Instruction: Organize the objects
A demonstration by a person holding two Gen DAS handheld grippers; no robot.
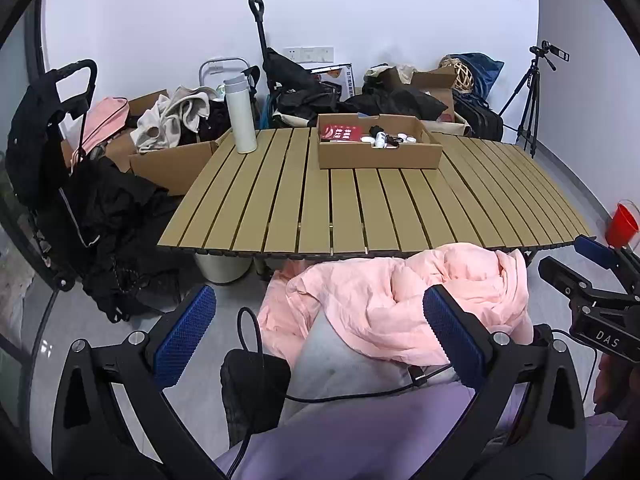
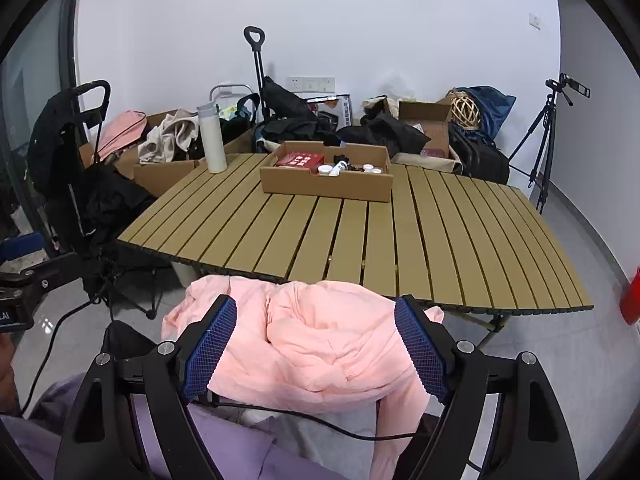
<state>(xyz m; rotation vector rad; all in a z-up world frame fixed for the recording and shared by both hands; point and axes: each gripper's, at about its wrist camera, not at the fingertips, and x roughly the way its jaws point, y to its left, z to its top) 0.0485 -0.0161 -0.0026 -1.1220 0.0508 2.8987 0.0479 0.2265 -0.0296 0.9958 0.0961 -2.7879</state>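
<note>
Both tongs, left gripper [image 1: 320, 336] and right gripper [image 2: 314, 346], stood released above a crumpled pink padded jacket [image 2: 304, 344]. At twelve o'clock, a shallow brown cardboard tray [image 2: 326, 186] sat on the slatted tan table [image 2: 360, 240], a tall white bottle [image 2: 212, 140] at ten o'clock.

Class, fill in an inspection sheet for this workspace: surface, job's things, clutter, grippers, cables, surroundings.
Surface: slatted folding table, mostly bare.
Job's things: cardboard tray holding red box and small white jars; white flask upright on the far left corner; pink jacket on the person's lap.
Clutter: clothes, bags, boxes behind the table.
Grippers: left gripper, right gripper open, holding nothing.
Cables: black cable across the lap.
Surroundings: tripod, red cup.
</note>
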